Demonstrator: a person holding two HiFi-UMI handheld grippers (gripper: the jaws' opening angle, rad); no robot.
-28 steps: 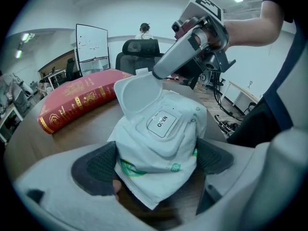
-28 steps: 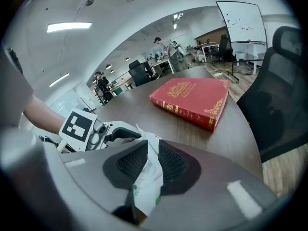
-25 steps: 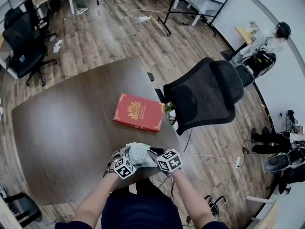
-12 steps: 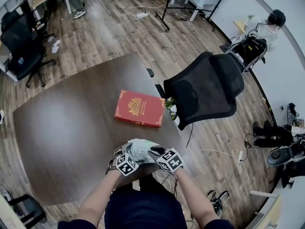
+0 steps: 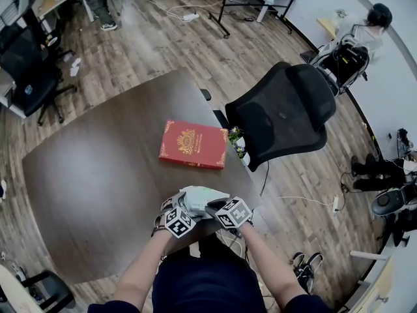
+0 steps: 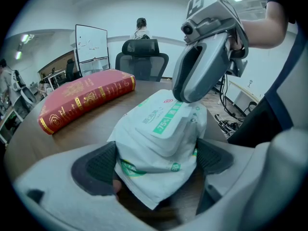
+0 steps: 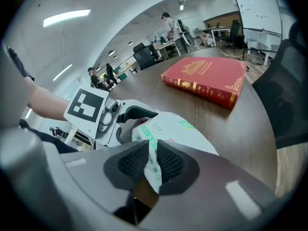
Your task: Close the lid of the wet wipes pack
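The wet wipes pack (image 6: 159, 129) is white with green print and lies at the near edge of the brown table (image 5: 98, 168). Its flat plastic lid (image 6: 169, 123) lies down on the top face. My left gripper (image 6: 156, 160) is shut on the pack's near end, one pad (image 6: 96, 165) pressing each side. My right gripper (image 7: 151, 163) is shut, and its tip rests on the pack's top at the lid's far end. Through the slit between its pads I see the pack (image 7: 168, 129). In the head view both grippers, left (image 5: 181, 207) and right (image 5: 216, 207), meet at the pack (image 5: 202, 195).
A red hardcover book (image 5: 193, 144) lies mid-table beyond the pack. A small potted plant (image 5: 236, 142) stands at the table's right edge, beside a black mesh office chair (image 5: 280, 119). More chairs, desks, a whiteboard and people are farther back in the room.
My right gripper has shifted a little across and down onto the pack's top. The left gripper and the pack have stayed in place.
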